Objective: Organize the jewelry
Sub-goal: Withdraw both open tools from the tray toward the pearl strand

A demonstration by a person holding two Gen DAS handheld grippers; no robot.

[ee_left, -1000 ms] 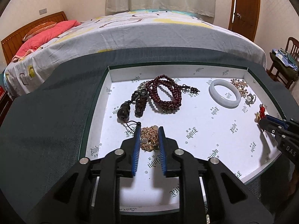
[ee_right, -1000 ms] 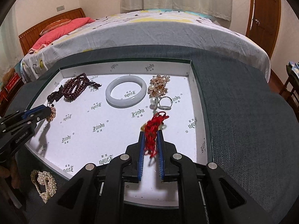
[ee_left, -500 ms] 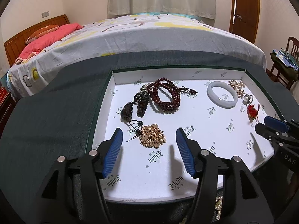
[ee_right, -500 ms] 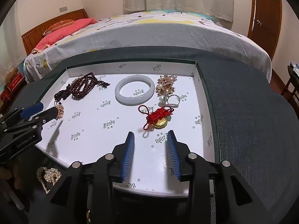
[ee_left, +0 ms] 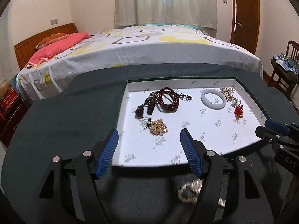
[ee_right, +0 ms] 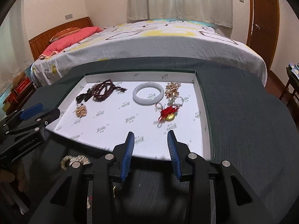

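A white-lined tray (ee_left: pixel 123 100) (ee_right: pixel 138 75) holds a gold chain cluster (ee_left: pixel 158 127) (ee_right: pixel 81 111), a red knot charm (ee_left: pixel 238 111) (ee_right: pixel 168 113), a dark red bead necklace (ee_left: pixel 168 100) (ee_right: pixel 104 90) and a white bangle (ee_left: pixel 213 106) (ee_right: pixel 147 102). My left gripper (ee_left: pixel 149 132) (ee_right: pixel 46 112) hovers over the tray's near left part, just short of the gold cluster; its jaws are opening with nothing between them. My right gripper (ee_right: pixel 151 133) (ee_left: pixel 263 127) stands open and empty over the near right part, short of the red charm.
A gold-and-pearl brooch (ee_right: pixel 172 89) and a ring (ee_right: pixel 178 100) lie by the tray's far right corner. A pearl strand (ee_left: pixel 188 190) (ee_right: pixel 74 160) lies on the dark green cloth (ee_left: pixel 65 121) in front of the tray. A bed (ee_left: pixel 149 43) stands behind, a chair (ee_left: pixel 286 71) at right.
Both grippers opened and let go: the gold cluster and the red charm now lie in the tray. Both grippers drew back and up toward the tray's near edge.
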